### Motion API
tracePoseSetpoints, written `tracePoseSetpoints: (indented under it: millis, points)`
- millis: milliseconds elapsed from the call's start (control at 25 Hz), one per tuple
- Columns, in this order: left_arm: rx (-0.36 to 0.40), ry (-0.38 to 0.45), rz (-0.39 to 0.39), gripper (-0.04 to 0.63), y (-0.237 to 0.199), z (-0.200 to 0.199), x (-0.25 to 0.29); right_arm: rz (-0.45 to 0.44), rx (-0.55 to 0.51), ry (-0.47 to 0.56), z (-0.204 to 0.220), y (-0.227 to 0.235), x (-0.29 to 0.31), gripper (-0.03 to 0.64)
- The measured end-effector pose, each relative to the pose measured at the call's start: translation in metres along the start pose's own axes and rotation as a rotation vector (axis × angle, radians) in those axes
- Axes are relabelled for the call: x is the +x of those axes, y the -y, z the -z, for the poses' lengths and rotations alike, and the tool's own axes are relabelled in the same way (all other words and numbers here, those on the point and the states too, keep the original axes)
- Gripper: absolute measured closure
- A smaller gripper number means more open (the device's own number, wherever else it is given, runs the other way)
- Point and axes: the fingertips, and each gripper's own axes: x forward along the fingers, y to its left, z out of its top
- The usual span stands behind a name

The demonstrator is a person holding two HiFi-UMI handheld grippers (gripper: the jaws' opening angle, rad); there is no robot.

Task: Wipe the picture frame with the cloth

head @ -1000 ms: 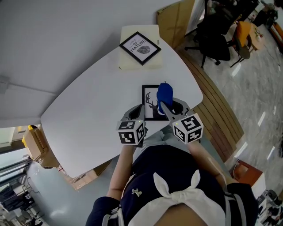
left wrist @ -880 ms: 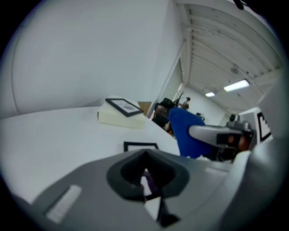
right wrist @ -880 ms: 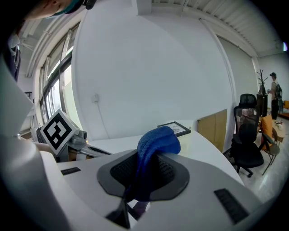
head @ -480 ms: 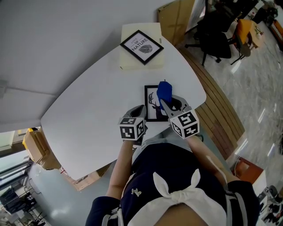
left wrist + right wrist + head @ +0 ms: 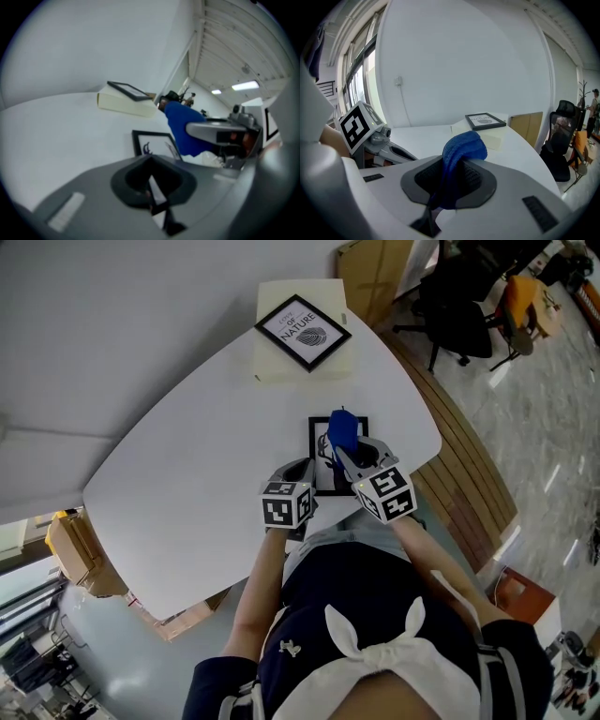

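Note:
A black picture frame with a deer print (image 5: pixel 323 479) lies flat on the white table (image 5: pixel 206 456); the left gripper view shows the frame (image 5: pixel 151 142) just ahead of that gripper's jaws. My right gripper (image 5: pixel 359 458) is shut on a blue cloth (image 5: pixel 341 431), which rests over the frame's upper middle. In the right gripper view the cloth (image 5: pixel 461 149) bulges up out of the right gripper (image 5: pixel 449 183). My left gripper (image 5: pixel 300 472) sits at the frame's near left edge. The left gripper (image 5: pixel 154 197) has its jaws together, and they hide the frame's near edge.
A second framed print reading "Nature" (image 5: pixel 303 330) lies on a cream box (image 5: pixel 330 365) at the table's far end. Office chairs (image 5: pixel 461 324) and a wooden panel (image 5: pixel 375 273) stand beyond the table's right edge. The table's near edge is at the person's waist.
The right gripper has carried the blue cloth a little leftward across the frame. Both grippers have edged forward, away from the person's body.

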Motion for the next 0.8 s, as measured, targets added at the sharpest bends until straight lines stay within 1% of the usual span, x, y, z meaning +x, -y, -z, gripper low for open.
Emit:
tracePoseSetpoints:
  millis: [480, 800]
  points:
    - [-0.013, -0.057, -0.019, 0.595, -0.011, 0.017, 0.019, -0.013, 0.008, -0.088, 0.015, 0.007, 0.032, 0.552]
    - [-0.027, -0.073, -0.026, 0.595, -0.018, 0.022, 0.028, -0.034, -0.017, -0.142, 0.025, 0.009, 0.050, 0.552]
